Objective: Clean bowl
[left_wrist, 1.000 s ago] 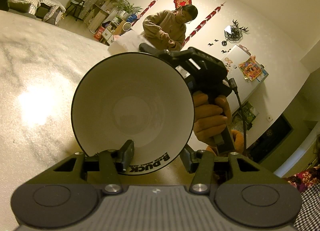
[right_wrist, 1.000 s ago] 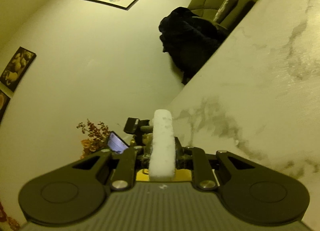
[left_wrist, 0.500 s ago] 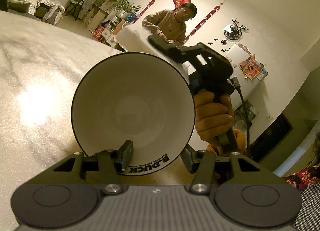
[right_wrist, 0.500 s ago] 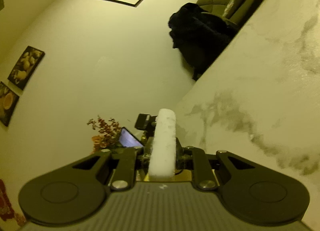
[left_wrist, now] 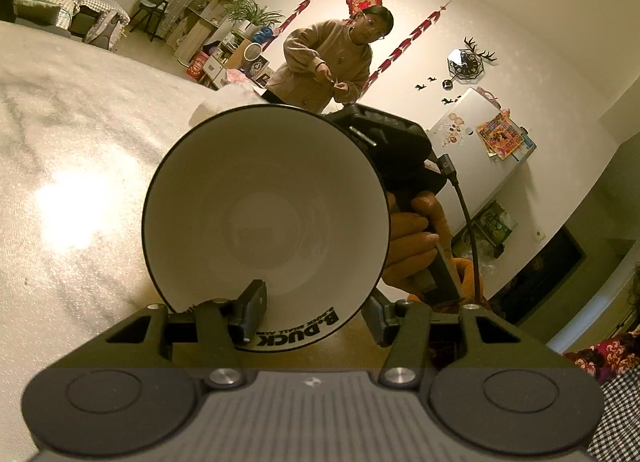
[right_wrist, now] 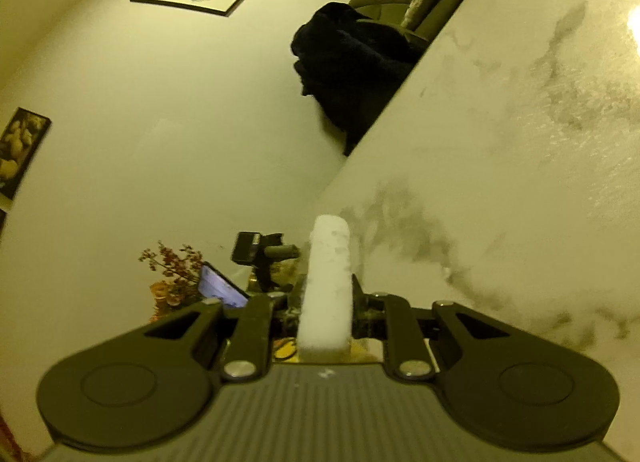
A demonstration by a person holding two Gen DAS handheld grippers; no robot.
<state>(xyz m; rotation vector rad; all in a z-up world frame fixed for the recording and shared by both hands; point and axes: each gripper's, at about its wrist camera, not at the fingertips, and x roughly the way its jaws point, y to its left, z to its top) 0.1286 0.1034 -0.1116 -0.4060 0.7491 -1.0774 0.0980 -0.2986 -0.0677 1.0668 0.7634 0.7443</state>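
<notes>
My left gripper (left_wrist: 312, 312) was clamped on the glossy white bowl (left_wrist: 266, 218), tipped toward me at 12. Right gripper (right_wrist: 326, 314) pinched a spongy white block (right_wrist: 328, 286), w/ marble table (right_wrist: 520, 142) at 2.

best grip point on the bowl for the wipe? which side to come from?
Grip the bowl at its lower rim, one finger inside and one outside, coming from below as the left gripper does. The thin wall fits between the pads, and the tilted mouth stays open for the sponge in the right gripper.
</notes>
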